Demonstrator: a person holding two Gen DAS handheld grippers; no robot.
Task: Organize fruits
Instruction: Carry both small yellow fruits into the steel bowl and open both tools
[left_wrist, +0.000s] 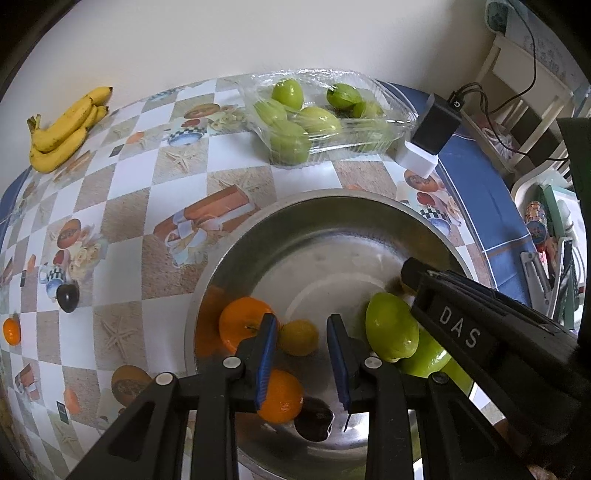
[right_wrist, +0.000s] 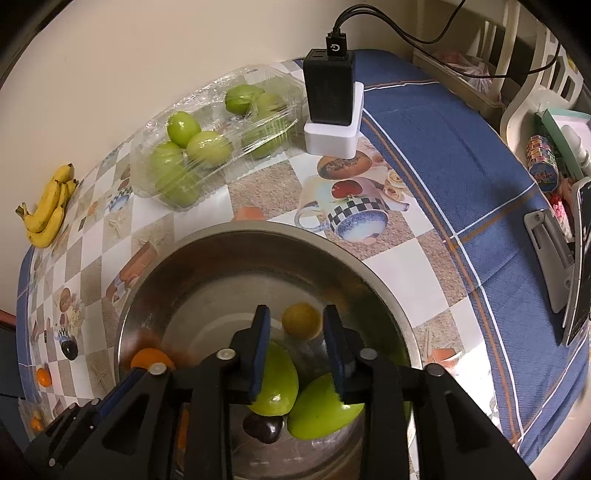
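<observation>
A steel bowl (left_wrist: 295, 210) (right_wrist: 207, 243) holds two oranges (left_wrist: 242, 321), a small yellow fruit (left_wrist: 298, 336) (right_wrist: 301, 320), a dark plum (left_wrist: 314, 419) (right_wrist: 264, 428) and two green fruits (left_wrist: 391, 326) (right_wrist: 321, 406). My left gripper (left_wrist: 301, 358) is open and empty above the bowl, over the yellow fruit. My right gripper (right_wrist: 297, 350) is open and empty above the green fruits; its body (left_wrist: 480, 325) crosses the left wrist view. A clear box of green fruits (left_wrist: 317, 114) (right_wrist: 207, 147), bananas (left_wrist: 66, 129) (right_wrist: 48, 206), a loose plum (left_wrist: 67, 295) (right_wrist: 69, 349) and a loose orange (left_wrist: 12, 330) (right_wrist: 43, 377) lie on the table.
A black charger on a white block (left_wrist: 430, 136) (right_wrist: 332, 107) stands beside the clear box, with cables. The patterned tablecloth (left_wrist: 129, 206) ends in a blue border (right_wrist: 461, 166). Clutter and a white chair lie past the right table edge (right_wrist: 554, 155).
</observation>
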